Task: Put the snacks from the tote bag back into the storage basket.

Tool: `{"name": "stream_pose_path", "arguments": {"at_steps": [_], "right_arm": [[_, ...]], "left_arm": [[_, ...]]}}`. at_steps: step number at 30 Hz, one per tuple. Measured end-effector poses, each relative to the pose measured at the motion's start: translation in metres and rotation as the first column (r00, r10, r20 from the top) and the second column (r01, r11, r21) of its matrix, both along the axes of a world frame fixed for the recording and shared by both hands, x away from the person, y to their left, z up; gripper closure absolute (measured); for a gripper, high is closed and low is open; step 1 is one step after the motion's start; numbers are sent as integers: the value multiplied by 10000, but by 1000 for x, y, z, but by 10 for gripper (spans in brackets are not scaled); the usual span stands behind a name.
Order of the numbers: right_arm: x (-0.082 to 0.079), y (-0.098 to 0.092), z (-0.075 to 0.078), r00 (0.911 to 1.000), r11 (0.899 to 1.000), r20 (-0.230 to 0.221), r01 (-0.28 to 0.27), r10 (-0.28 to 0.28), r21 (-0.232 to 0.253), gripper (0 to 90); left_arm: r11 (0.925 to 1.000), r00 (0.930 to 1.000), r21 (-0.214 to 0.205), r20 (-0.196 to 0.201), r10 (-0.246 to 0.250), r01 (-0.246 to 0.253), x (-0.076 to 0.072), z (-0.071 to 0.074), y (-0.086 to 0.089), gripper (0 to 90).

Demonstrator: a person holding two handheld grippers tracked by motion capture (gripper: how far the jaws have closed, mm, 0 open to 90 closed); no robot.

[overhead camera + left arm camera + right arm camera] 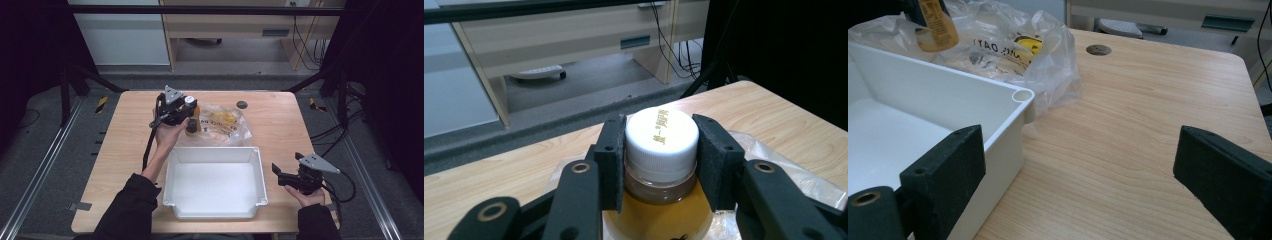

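A bottle of amber liquid [659,215] with a white cap [661,140] stands upright at the far middle of the table. My left gripper [186,106] is shut on it, its black pads [611,160] pressed against both sides of the cap. Beside the bottle lies a clear plastic bag [225,122] with yellow print. A white tub [215,182] sits at the table's near middle, nothing inside it. My right gripper [280,172] rests open just right of the tub, its jaws wide apart over bare wood in the right gripper view [1078,165].
A round dark grommet [242,104] is set in the tabletop near the far edge. Wooden furniture and cables stand beyond the table. Bare wood lies to the left of the tub and around the right gripper.
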State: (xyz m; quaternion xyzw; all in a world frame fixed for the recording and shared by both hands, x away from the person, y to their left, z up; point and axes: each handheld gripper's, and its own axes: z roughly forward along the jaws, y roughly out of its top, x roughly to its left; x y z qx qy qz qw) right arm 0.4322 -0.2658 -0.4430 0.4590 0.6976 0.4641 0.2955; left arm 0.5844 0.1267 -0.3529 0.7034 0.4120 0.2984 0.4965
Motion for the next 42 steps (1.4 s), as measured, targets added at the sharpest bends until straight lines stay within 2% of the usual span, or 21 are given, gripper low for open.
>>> {"name": "stream_pose_path", "arguments": {"at_steps": [22,33,42], "right_arm": [[0,0,0,10000,10000,22,4,-4,-45,68],[0,0,0,10000,10000,17,13,-13,-54,69],[0,1,0,10000,10000,8,-4,4,-52,71]], "left_arm": [[9997,9976,-251,691,-40,58,-25,40,10,591],[9994,9953,-316,966,-112,144,-37,53,14,591],[9985,9947,-475,1011,-209,258,-47,59,18,591]]}}
